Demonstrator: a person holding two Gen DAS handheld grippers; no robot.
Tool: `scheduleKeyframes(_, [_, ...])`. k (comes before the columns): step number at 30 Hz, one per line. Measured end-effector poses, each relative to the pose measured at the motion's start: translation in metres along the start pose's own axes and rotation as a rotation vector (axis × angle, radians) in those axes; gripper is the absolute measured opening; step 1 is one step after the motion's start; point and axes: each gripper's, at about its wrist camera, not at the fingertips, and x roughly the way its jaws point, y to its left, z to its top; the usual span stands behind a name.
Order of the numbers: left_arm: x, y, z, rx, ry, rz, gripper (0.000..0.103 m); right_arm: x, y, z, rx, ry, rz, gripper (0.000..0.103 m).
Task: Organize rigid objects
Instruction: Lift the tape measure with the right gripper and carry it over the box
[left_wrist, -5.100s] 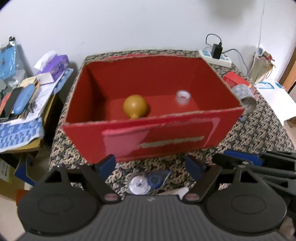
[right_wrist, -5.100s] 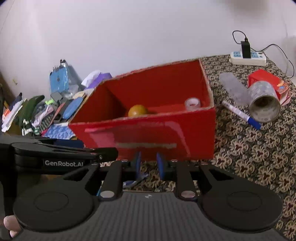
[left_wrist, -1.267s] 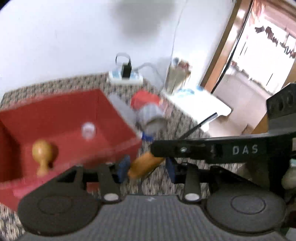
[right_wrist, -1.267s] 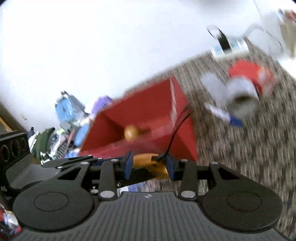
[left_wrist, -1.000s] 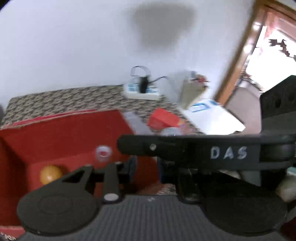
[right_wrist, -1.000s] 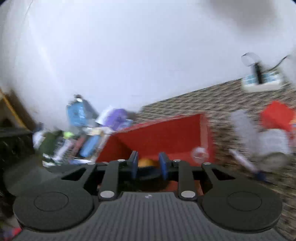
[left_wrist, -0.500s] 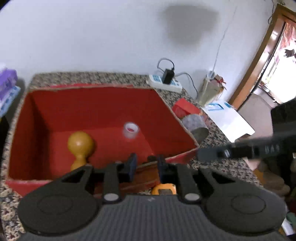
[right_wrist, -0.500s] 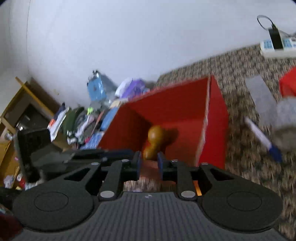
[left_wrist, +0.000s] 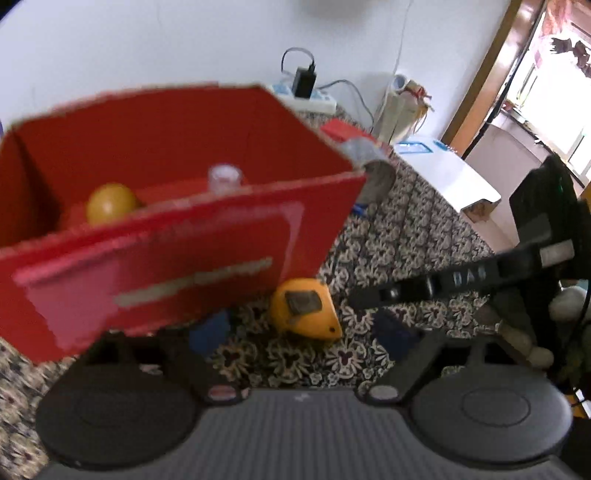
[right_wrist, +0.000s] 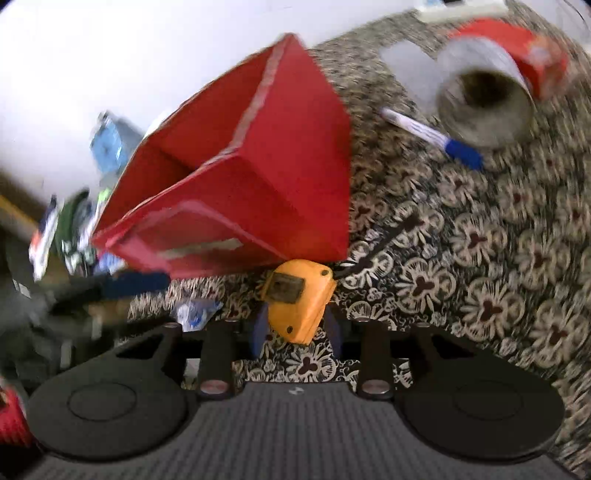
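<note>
An orange gadget (left_wrist: 303, 310) with a grey label and a black cord lies on the patterned tablecloth at the near right corner of the red cardboard box (left_wrist: 166, 258). My left gripper (left_wrist: 301, 331) stands wide open just short of it, jaws still opening, pads clear of it. In the right wrist view the orange gadget (right_wrist: 299, 302) sits between the blue pads of my right gripper (right_wrist: 295, 326), whose jaws are opening with a thin gap each side. A yellow gourd (left_wrist: 109, 197) and a small clear tape roll (left_wrist: 225, 177) rest inside the box. The left gripper's blue pad (right_wrist: 136, 282) shows blurred at the left.
A grey tape roll (right_wrist: 484, 107), a blue-capped marker (right_wrist: 432, 136) and a small red carton (right_wrist: 528, 48) lie right of the red box (right_wrist: 295, 184). A clear-blue dispenser (right_wrist: 195, 312) lies near my fingers. A power strip (left_wrist: 306, 98) sits by the wall. Clutter (right_wrist: 66, 229) fills the far left.
Both grippers have come down from over the box to the table in front of it. The left jaws have sprung wide open and the right jaws have parted. The orange gadget now rests on the cloth.
</note>
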Motion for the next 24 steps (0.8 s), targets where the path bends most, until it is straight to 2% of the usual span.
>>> scheduleKeyframes(2, [0.01, -0.001, -0.001, -0.011, 0.011, -0.005, 0.089, 0.004, -0.01, 0.0, 0.062, -0.008, 0.006, 0.027])
scheduleKeyframes(3, [0.016, -0.002, 0.0, -0.007, 0.012, -0.008, 0.097, 0.005, -0.013, 0.002, 0.086, -0.009, 0.015, 0.027])
scheduleKeyframes(4, [0.022, -0.004, -0.001, 0.004, 0.013, -0.007, 0.1, 0.008, -0.016, 0.002, 0.103, -0.007, 0.023, 0.027])
scheduleKeyframes(6, [0.036, -0.008, -0.001, 0.017, 0.027, 0.023, 0.1, 0.011, -0.019, 0.004, 0.116, -0.006, 0.036, 0.027])
scheduleKeyframes(12, [0.065, -0.014, 0.002, 0.011, 0.052, 0.037, 0.1, 0.026, -0.02, 0.011, 0.082, 0.028, 0.083, 0.026])
scheduleKeyframes(13, [0.069, -0.015, 0.002, 0.002, 0.058, 0.031, 0.097, 0.026, -0.019, 0.013, 0.079, 0.031, 0.093, 0.026])
scheduleKeyframes(14, [0.072, -0.015, 0.002, -0.008, 0.062, 0.028, 0.077, 0.028, -0.019, 0.014, 0.076, 0.04, 0.11, 0.026])
scheduleKeyframes(16, [0.079, -0.015, 0.001, -0.029, 0.074, 0.061, 0.067, 0.032, -0.02, 0.015, 0.064, 0.05, 0.146, 0.029])
scheduleKeyframes(20, [0.08, -0.015, 0.0, -0.045, 0.055, 0.097, 0.058, 0.033, -0.027, 0.016, 0.072, 0.052, 0.198, 0.03])
scheduleKeyframes(24, [0.075, -0.019, -0.002, -0.069, 0.054, 0.11, 0.057, 0.031, -0.032, 0.014, 0.081, 0.076, 0.229, 0.03])
